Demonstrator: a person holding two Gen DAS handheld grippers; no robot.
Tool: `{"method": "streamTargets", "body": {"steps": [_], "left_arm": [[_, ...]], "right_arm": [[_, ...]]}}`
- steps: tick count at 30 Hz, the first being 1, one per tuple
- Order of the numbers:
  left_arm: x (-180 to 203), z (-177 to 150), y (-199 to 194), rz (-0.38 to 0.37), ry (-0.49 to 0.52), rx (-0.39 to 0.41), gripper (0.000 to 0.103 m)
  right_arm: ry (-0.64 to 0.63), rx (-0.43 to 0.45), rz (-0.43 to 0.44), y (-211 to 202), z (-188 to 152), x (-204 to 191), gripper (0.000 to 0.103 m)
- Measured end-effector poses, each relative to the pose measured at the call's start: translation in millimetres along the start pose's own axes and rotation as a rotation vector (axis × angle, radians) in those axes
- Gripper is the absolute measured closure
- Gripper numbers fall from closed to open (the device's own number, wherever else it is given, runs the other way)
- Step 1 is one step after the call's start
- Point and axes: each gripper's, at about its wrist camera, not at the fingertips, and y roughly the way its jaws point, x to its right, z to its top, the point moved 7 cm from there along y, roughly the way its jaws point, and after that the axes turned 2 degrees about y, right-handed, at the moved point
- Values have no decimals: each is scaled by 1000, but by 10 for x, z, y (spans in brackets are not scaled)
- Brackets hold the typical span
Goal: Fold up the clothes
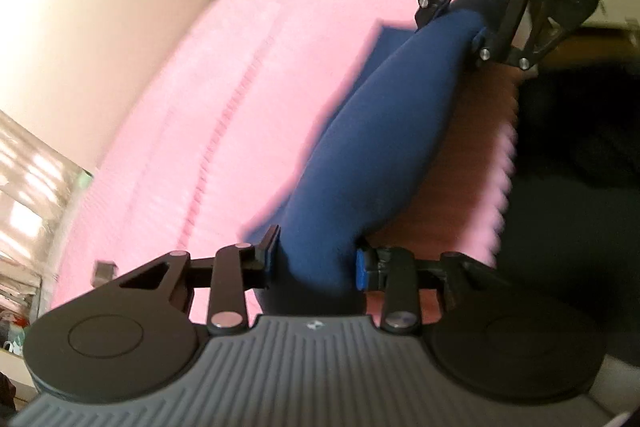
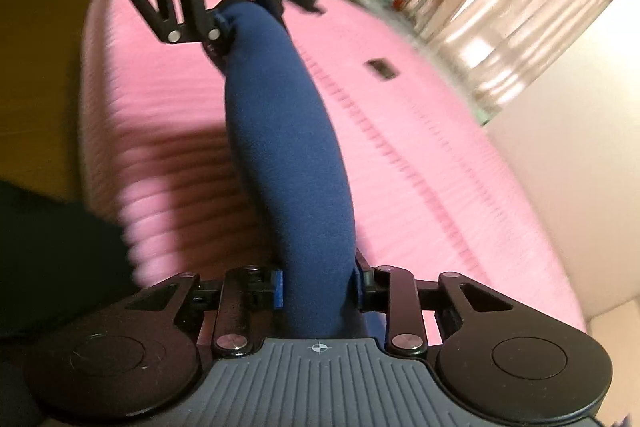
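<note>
Navy-blue garment point(image 1: 360, 147), a soft fleecy cloth gathered into a long thick roll, hangs stretched between the two grippers above a pink ribbed bedspread point(image 1: 192, 115) that fills most of both views. In the left wrist view the left gripper point(image 1: 316, 263) pinches one end of the roll, its blue-padded fingers point(image 1: 361, 267) pressed against the cloth on either side, while the right gripper point(image 1: 460, 23) grips the far end at the top of the picture. The right wrist view shows the same from the other end: the right gripper point(image 2: 319, 287) is clamped on the near end, the left gripper point(image 2: 244, 15) on the far one. A small dark object point(image 2: 382, 69), too blurred to identify, lies on the bedspread beside the garment.
</note>
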Motion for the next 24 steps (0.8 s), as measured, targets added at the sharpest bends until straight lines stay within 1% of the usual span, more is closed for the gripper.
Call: {"method": "streamTargets", "body": {"steps": [1,4,5,7,8,9,11,13,15,16,17,18,19,21,22,24], "left_arm": [[-139,95,5,22,-7,22,72],[-574,328,5,107,-7,91,72],[-703,419,-4,149,0,112,72],[-872,566,-59,243,21,145,72],[-897,605,-91,287,40,158,72],[-863,611,-111,312,57,166,72],[-684,583,-128,338,88,174,71],[-302,443,10,311,94,144,70],[124,262,207,263,87,95,70],[370,143,342,210,71,53,70],[624,24,479,149,53,11,69],[872,-91,591,102,43,-24,68],[1067,-194,619,102,52,-36,67],[1283,-303,539,160,82,-26,65],[1305,-314,486,158,54,-19,64],[1294,-274,346,126,-56,3,64]], "right_arm": [[-16,14,-25,21,42,192,74],[-51,71,-139,66,267,730,74],[-60,91,-172,66,312,805,74],[-77,132,-234,58,384,896,74],[-85,152,-265,53,420,941,74],[-96,159,-282,78,376,884,74],[-103,144,-270,155,161,639,74],[-94,110,-220,272,-146,266,74],[-87,31,-123,435,-478,-155,74],[-84,-12,-70,507,-631,-339,74],[-92,-37,-49,530,-755,-513,73],[-88,-42,-56,489,-827,-610,71],[-80,-44,-69,433,-887,-686,69],[-17,-51,-64,334,-937,-694,65],[9,-55,-60,302,-954,-685,63],[44,-74,-57,165,-929,-666,62]]}}
